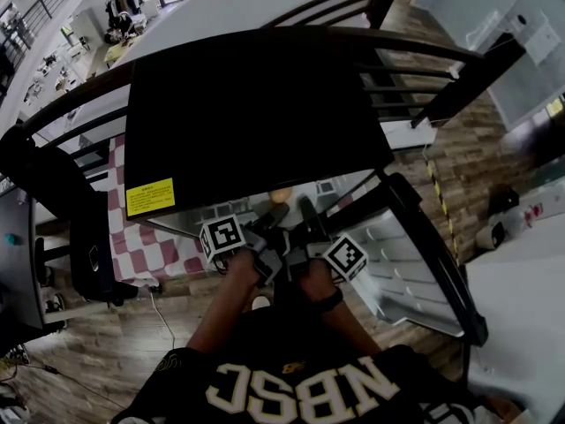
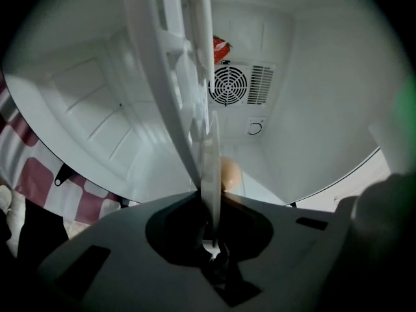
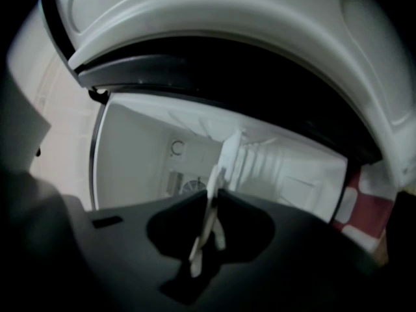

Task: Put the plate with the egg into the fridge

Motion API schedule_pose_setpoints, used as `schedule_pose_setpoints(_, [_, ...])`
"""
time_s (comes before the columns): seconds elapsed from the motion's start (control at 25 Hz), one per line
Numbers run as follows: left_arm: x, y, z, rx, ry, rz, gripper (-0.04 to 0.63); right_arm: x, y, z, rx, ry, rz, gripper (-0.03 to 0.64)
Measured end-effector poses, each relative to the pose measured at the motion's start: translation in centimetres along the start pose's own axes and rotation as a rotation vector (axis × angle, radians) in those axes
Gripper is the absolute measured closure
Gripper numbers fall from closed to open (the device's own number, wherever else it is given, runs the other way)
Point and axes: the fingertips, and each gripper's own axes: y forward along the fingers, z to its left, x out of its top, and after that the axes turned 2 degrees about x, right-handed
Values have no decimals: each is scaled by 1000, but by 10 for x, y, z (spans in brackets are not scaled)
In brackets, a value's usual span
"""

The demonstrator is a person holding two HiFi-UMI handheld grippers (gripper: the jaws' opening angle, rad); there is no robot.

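Both grippers hold one white plate at the mouth of the open fridge [image 1: 247, 113]. In the left gripper view the plate [image 2: 209, 168] runs edge-on between the jaws, and a brown egg [image 2: 229, 174] lies on it just past the rim. My left gripper [image 2: 211, 239] is shut on that rim. In the right gripper view, the right gripper [image 3: 209, 221] is shut on the plate's opposite rim [image 3: 213, 194]. From the head view the egg [image 1: 281, 195] shows just beyond the left gripper [image 1: 265, 228] and right gripper [image 1: 305, 226], under the fridge's black top.
The white fridge interior has a round fan vent [image 2: 229, 85] on its back wall and a red item [image 2: 220, 46] high up. The open door [image 1: 410, 272] with white shelves hangs at the right. A red-and-white checkered cloth [image 1: 141, 247] lies left of the fridge.
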Motion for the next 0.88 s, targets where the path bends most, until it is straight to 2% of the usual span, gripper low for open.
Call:
schedule_pose_setpoints(0.16, [1, -3, -1, -14, 32, -29, 531, -1, -5, -5, -55, -20, 43, 571])
schedule_pose_setpoints(0.28, [1, -5, 1, -11, 53, -30, 475, -2, -5, 0, -25, -56, 74, 560])
schedule_pose_setpoints(0.32, [1, -7, 0, -17, 55, -30, 462, -2, -4, 3, -14, -89, 85, 536])
schedule_pose_setpoints(0.4, [0, -9, -5, -33, 57, -29, 442, -1, -3, 8, -8, -154, 90, 430])
schedule_pose_setpoints(0.48, [-1, -11, -10, -42, 73, -26, 422, 1, -5, 13, -7, -201, 79, 388])
schedule_pose_setpoints(0.6, [-3, -15, -14, -46, 104, -19, 405, 3, -11, 20, 4, -238, 59, 373])
schedule_pose_setpoints(0.76, [-9, -23, -15, -49, 124, -10, 396, -2, -24, 19, -8, -196, 41, 373])
schedule_pose_setpoints(0.8, [-11, -25, -13, -45, 135, -6, 396, -2, -26, 19, -7, -207, 39, 373])
schedule_pose_setpoints(0.88, [-15, -30, -11, -44, 146, 2, 396, 2, -33, 19, -12, -294, 39, 373])
